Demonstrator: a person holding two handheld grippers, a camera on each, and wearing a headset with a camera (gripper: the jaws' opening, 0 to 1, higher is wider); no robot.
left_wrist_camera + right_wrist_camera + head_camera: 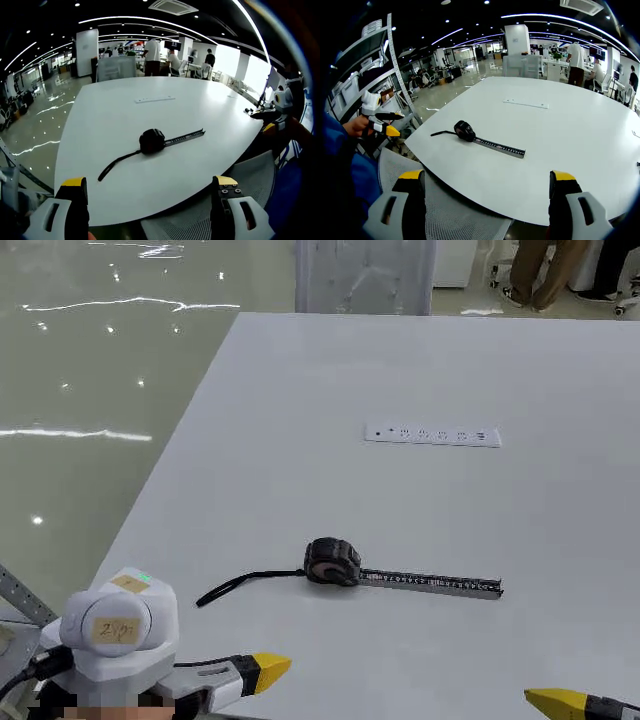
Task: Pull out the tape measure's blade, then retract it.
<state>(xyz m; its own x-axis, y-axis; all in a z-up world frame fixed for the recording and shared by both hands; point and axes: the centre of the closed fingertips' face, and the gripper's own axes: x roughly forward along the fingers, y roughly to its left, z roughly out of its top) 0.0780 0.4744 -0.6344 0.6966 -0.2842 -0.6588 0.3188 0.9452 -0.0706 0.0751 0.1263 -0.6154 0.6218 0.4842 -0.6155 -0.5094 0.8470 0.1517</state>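
Jaws wide open and empty on left gripper (pixel 150 181) and right gripper (pixel 487 175), both off the desk (pixel 400 370) edge. On it, tape measure (pixel 333 562) lies near that edge, blade (pixel 430 584) partly out. Suggest: left pins tape measure, right nips blade tip, pulls straight.

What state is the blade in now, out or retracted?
Out. The blade lies extended from the case, flat on the table, its tip well clear of the case.
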